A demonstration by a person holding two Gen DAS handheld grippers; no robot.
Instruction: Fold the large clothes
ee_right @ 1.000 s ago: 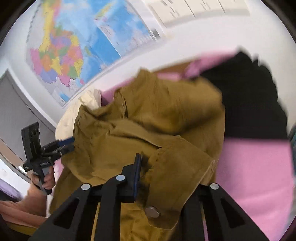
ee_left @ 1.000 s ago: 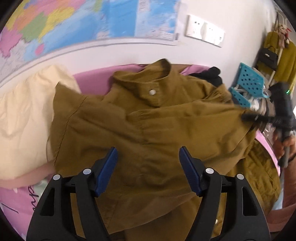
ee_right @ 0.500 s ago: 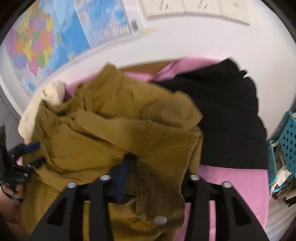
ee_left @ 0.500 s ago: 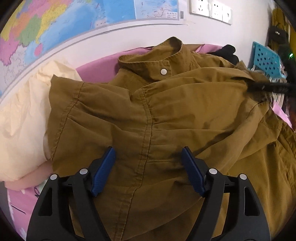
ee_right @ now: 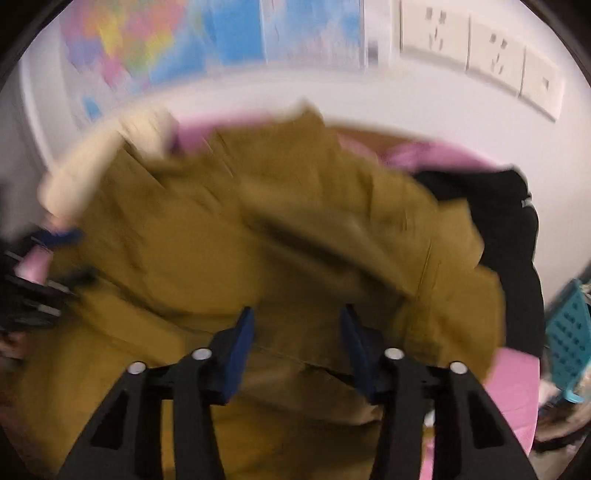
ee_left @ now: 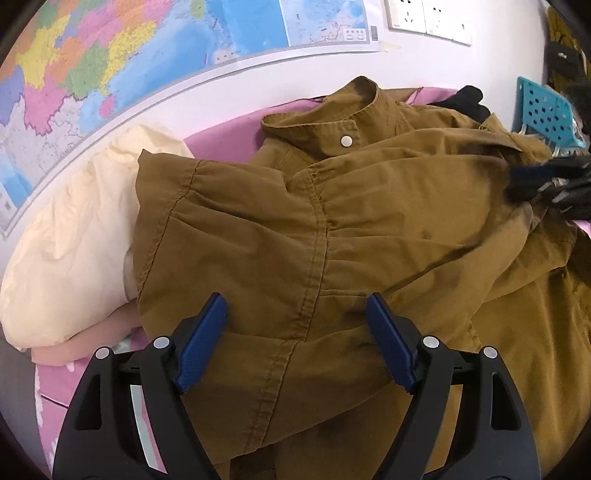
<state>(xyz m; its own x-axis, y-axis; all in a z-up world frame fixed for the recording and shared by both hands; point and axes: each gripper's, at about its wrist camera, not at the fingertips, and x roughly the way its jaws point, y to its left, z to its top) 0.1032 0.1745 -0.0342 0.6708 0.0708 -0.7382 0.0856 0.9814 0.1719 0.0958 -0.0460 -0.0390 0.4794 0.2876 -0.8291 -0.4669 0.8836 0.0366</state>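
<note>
A mustard-brown jacket (ee_left: 332,221) lies front up on the bed, collar toward the wall, one sleeve folded across its chest. My left gripper (ee_left: 295,306) hovers just over the jacket's lower front. Its jaws are opening and no cloth is pinched between the blue pads. In the blurred right wrist view, my right gripper (ee_right: 297,321) is over the jacket (ee_right: 295,240) near its right side. Its jaws are closing, still apart, with fabric below them and none pressed. The right gripper (ee_left: 546,181) also shows at the jacket's right edge in the left wrist view.
A cream pillow (ee_left: 74,240) lies left of the jacket on the pink bedsheet (ee_left: 221,129). A black garment (ee_right: 509,221) sits at the right by a teal basket (ee_left: 546,114). A wall map (ee_left: 110,55) and sockets (ee_left: 424,18) are behind.
The right gripper, earlier shut on the jacket's cuff, has let it go and swung over the jacket. The sleeve now lies across the chest. The left gripper dipped slightly and widened.
</note>
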